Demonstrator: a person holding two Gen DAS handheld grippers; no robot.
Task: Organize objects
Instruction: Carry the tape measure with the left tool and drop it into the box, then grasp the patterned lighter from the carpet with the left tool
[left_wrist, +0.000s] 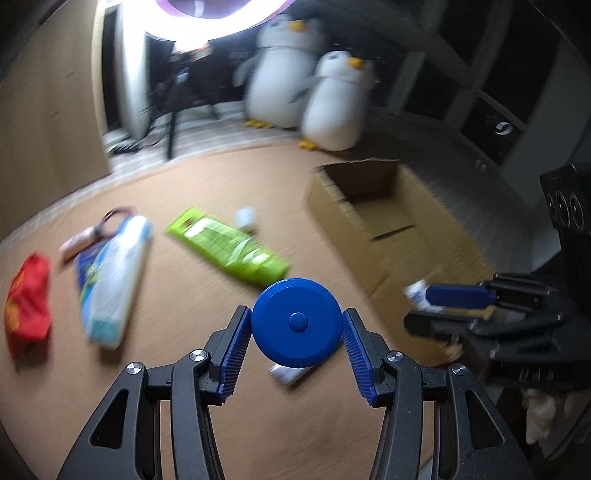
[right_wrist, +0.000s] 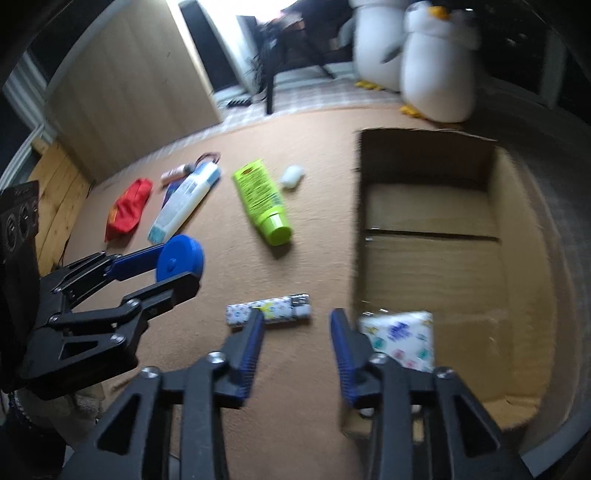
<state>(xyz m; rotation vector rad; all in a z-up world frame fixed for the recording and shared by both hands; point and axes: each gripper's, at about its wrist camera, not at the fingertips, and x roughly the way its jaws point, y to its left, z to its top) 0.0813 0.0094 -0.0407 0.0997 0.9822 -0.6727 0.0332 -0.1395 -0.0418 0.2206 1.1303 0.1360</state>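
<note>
My left gripper (left_wrist: 295, 311) is shut on a blue round disc (left_wrist: 295, 325) and holds it above the tan carpet; the right wrist view shows this gripper (right_wrist: 179, 267) with the disc (right_wrist: 181, 258) at the left. My right gripper (right_wrist: 297, 317) is open with nothing between its fingers, just left of the open cardboard box (right_wrist: 517, 229). A white patterned packet (right_wrist: 402, 339) lies in the box's near left corner. A patterned lighter (right_wrist: 269, 312) lies on the carpet, partly behind my right gripper's left finger. In the left wrist view my right gripper (left_wrist: 419, 308) is at the right.
On the carpet lie a green tube (right_wrist: 264, 201), a white and blue tube (right_wrist: 184, 201), a red pouch (right_wrist: 127, 208), a small white thing (right_wrist: 293, 176) and a pink item (right_wrist: 173, 173). Two plush penguins (right_wrist: 432, 62) stand behind the box. A tripod (left_wrist: 173, 110) stands at the back.
</note>
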